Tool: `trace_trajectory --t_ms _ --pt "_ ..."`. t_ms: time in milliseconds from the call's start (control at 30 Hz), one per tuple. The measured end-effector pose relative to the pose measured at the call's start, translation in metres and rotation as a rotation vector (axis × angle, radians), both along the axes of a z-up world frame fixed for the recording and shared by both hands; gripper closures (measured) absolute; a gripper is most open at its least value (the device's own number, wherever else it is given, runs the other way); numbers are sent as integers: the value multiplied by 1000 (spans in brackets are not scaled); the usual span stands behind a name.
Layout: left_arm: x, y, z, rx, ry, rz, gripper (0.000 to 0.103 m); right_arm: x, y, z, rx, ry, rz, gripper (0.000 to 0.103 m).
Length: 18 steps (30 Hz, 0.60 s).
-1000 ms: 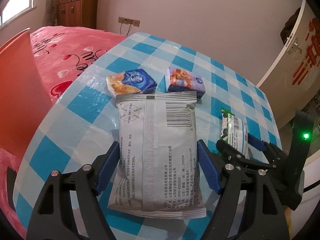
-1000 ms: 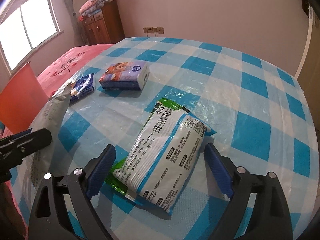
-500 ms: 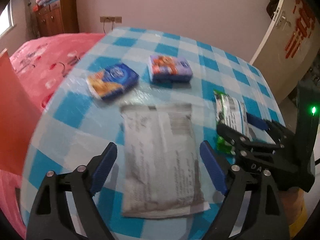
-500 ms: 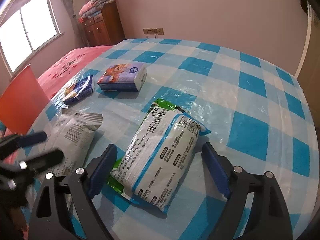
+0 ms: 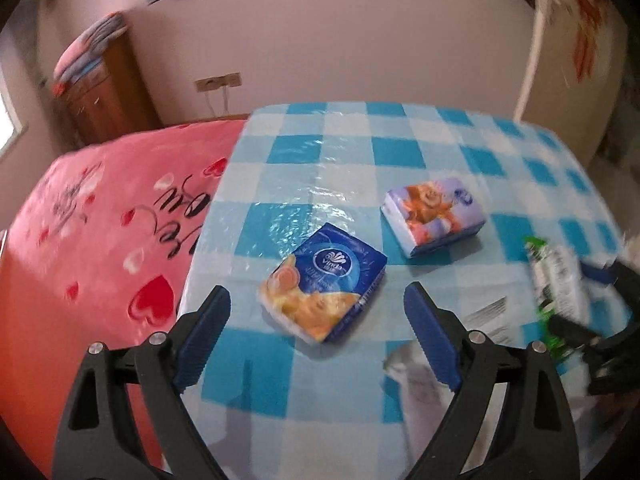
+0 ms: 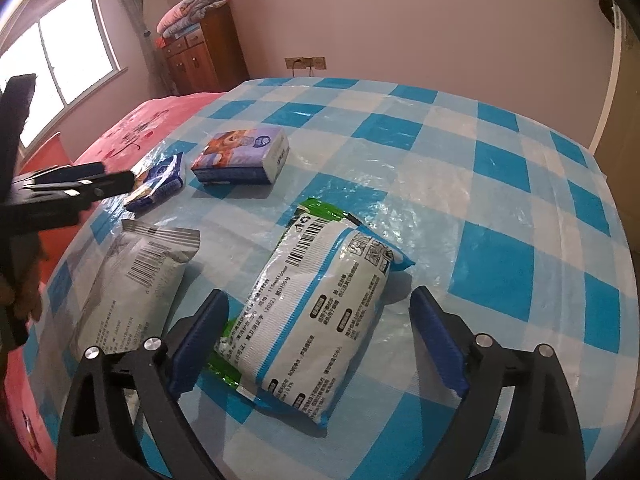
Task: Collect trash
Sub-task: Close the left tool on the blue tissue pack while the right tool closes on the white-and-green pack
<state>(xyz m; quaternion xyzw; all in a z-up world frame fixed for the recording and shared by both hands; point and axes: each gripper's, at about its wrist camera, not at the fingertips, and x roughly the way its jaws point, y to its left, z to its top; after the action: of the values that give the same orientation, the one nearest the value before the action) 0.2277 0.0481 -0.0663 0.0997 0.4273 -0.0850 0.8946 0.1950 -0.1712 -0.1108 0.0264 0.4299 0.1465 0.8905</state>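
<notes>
The left gripper [image 5: 316, 316] is opening its jaws, with the blue tissue pack [image 5: 324, 286] just ahead of them, lower centre. The right gripper [image 6: 320, 334], jaws opening too, straddles the wet-wipes pack [image 6: 316, 320] without pressing. Both packs look light, soft and slippery; their long sides seem best to take.

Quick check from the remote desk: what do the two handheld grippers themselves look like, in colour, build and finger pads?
Both match. The left gripper and right gripper each have two black angular plastic fingers with triangular cut-outs and round silver screw heads. Ribbed blue pads line the inner faces of the fingertips. No cables, sleeves or readable markings show.
</notes>
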Motion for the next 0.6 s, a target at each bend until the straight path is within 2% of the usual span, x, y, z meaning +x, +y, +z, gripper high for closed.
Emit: trace_trajectory --t_ms 67,133,367,400,467,600 --pt "11 -3 -11 51 39 -23 14 2 1 0 -2 0 -4 11" --pt "20 -2 -21 70 74 -28 14 2 3 0 -6 0 -3 10" --pt "30 2 -28 20 87 -30 14 5 9 -1 -45 2 1 10" --pt "30 1 -28 8 86 -27 16 5 12 -1 -58 2 0 10" --pt "31 1 -28 -40 93 -27 26 5 13 -1 -70 1 -3 11" --pt "24 -6 -26 -40 68 0 37 5 10 -1 -64 -3 -16 17"
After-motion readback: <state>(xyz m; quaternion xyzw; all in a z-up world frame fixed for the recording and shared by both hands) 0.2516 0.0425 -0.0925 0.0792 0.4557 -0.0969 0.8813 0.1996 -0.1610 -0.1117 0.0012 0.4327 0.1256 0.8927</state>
